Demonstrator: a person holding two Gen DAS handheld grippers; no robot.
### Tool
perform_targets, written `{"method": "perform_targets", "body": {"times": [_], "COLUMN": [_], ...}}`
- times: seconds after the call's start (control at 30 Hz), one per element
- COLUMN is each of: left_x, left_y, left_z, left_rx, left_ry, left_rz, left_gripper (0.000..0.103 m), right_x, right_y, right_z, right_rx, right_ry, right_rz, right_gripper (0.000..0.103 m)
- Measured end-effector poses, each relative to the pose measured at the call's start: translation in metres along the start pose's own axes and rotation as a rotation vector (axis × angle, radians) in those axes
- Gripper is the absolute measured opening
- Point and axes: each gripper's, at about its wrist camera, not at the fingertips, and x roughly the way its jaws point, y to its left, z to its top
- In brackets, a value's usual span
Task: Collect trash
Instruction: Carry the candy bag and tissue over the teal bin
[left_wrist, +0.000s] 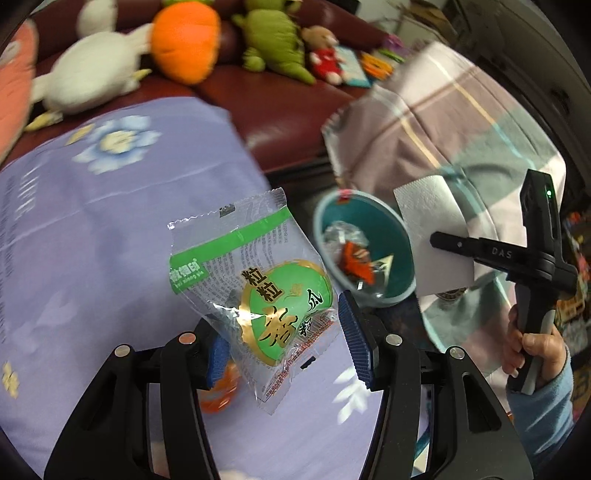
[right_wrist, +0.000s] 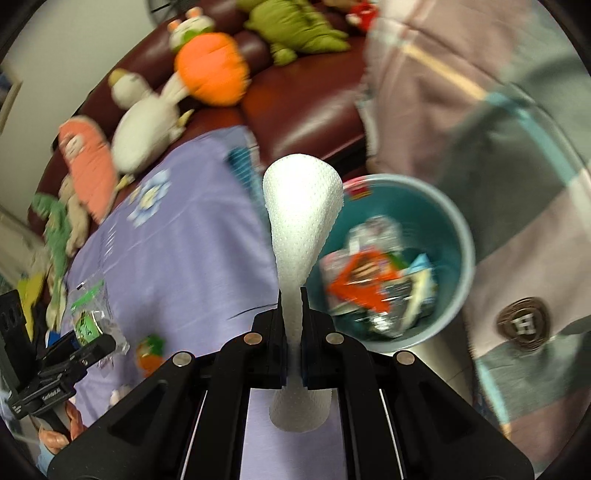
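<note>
bin (right_wrist: 458, 221) is lying ahead and right of both grippers; right gripper (right_wrist: 293, 354), nearer it, is pinching a tissue (right_wrist: 303, 206), left gripper (left_wrist: 284, 343) is gripping a snack wrapper (left_wrist: 255, 280).

Ahead of me a lilac cloth with pale blue flowers (left_wrist: 110, 206) covers the near surface. Beyond it runs a dark red leather sofa (right_wrist: 303, 107) lined with soft toys: a white goose (left_wrist: 92, 81), an orange carrot plush (left_wrist: 184, 40), a green dinosaur (left_wrist: 273, 44) and, farther right, a small bear in red (left_wrist: 325, 55). On the right hangs a striped blanket (left_wrist: 443, 122).
</note>
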Motion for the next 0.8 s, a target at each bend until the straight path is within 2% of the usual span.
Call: {"method": "perform_targets", "body": {"times": [0.23, 0.53, 0.57, 0.6, 0.67, 0.8], "left_x": [0.057, 0.101, 0.104, 0.109, 0.114, 0.123], "left_y": [-0.054, -0.076, -0.077, -0.077, -0.079, -0.084], "left_z": [0.03, 0.044, 0.045, 0.046, 0.048, 0.05], "left_rx": [0.054, 0.076, 0.077, 0.076, 0.073, 0.08], "left_ry": [0.066, 0.124, 0.127, 0.133, 0.14, 0.15], "left_rz": [-0.042, -0.045, -0.044, -0.042, -0.042, -0.041], "left_gripper": [0.055, 0.055, 0.055, 0.055, 0.055, 0.055], "right_x": [0.014, 0.05, 0.053, 0.056, 0.06, 0.061], "right_y": [-0.065, -0.093, -0.095, -0.094, -0.099, -0.104], "right_z": [0.021, 0.029, 0.029, 0.03, 0.029, 0.027], "right_rx": [0.081, 0.106, 0.108, 0.11, 0.118, 0.124], "right_ry": [0.009, 0.07, 0.077, 0.078, 0.08, 0.082], "right_rz": [-0.038, -0.035, -0.033, -0.032, -0.027, -0.022], "right_gripper": [0.008, 0.01, 0.015, 0.028, 0.044, 0.044]}}
